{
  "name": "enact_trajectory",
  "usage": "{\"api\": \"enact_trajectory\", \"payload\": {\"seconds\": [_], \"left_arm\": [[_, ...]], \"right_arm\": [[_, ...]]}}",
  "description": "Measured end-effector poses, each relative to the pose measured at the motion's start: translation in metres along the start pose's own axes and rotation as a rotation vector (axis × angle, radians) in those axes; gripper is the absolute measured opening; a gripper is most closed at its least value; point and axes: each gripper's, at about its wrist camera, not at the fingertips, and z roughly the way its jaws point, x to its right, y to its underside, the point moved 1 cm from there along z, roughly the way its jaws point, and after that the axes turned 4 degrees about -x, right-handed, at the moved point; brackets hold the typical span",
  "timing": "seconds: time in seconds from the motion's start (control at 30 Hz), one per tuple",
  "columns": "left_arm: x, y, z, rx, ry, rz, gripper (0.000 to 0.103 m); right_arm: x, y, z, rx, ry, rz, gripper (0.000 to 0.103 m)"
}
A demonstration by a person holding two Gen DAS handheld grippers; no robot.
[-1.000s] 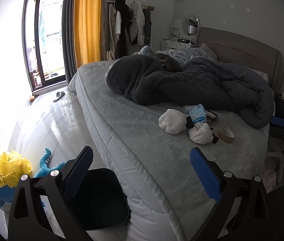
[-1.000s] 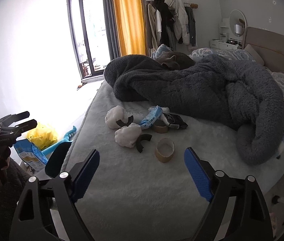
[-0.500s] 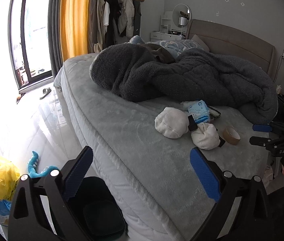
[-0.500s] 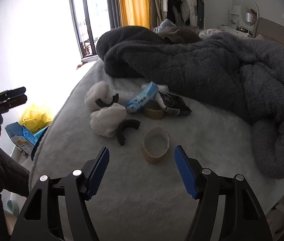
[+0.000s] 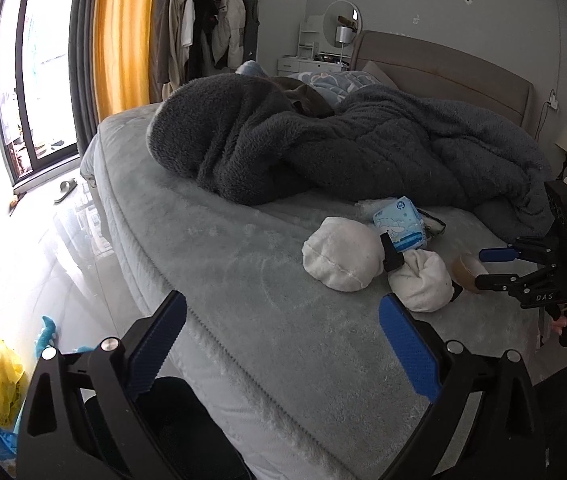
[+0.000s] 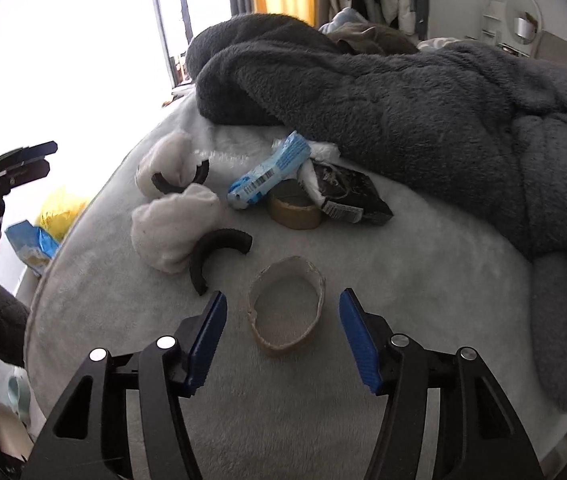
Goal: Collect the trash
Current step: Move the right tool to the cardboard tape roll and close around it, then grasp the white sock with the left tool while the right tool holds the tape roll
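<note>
Two claws, both spread wide and holding nothing. In the right wrist view the right claw point(image 6: 282, 334) sits low over the bed point(image 6: 423, 288), its blue pads on either side of an empty tape core point(image 6: 286, 307) at lower centre — not yet touching it, as far as I can tell. The left claw point(image 5: 279, 350) hangs off the bed's edge, above a dark bin point(image 5: 187, 432) at the bottom of its frame.

More trash lies higher in the right view: a blue packet point(image 6: 269, 170), a second tape roll point(image 6: 295, 210) and a black wrapper point(image 6: 349, 194), bunched close together against the grey blanket point(image 6: 383, 92). White earmuffs point(image 6: 173, 216) with black bands lie to the left; they do not look like trash.

The core is a thin, already bent cardboard ring lying flat on soft plush. My guess is that a squeeze across it could simply fold it or skid it out sideways — or the pads could sink into the cover and pinch fabric. The nearest black band is close to the left pad and could get caught.
</note>
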Motion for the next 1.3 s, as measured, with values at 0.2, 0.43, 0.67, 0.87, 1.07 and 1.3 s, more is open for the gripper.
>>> {"api": "enact_trajectory", "payload": {"seconds": [0.2, 0.43, 0.67, 0.87, 1.07, 1.3], "left_arm": [[0.005, -0.008, 0.019, -0.012, 0.048, -0.002, 0.098], [0.007, -0.019, 0.044, -0.034, 0.140, -0.099, 0.095], [0.006, -0.021, 0.071, -0.097, 0.194, -0.188, 0.084], [0.002, -0.021, 0.094, -0.160, 0.317, -0.309, 0.082], [0.000, -0.022, 0.113, -0.224, 0.367, -0.406, 0.068], [-0.001, -0.022, 0.117, -0.243, 0.381, -0.395, 0.045]], "right_arm": [[-0.003, -0.004, 0.014, -0.037, -0.010, -0.042, 0.048], [0.004, -0.012, 0.011, -0.015, -0.013, -0.037, 0.042], [0.008, -0.047, -0.006, 0.078, -0.040, 0.003, 0.042], [-0.003, -0.083, -0.003, 0.134, -0.090, 0.014, 0.042], [-0.009, -0.095, 0.009, 0.138, -0.109, 0.021, 0.042], [-0.015, -0.107, 0.017, 0.135, -0.117, 0.046, 0.042]]}}
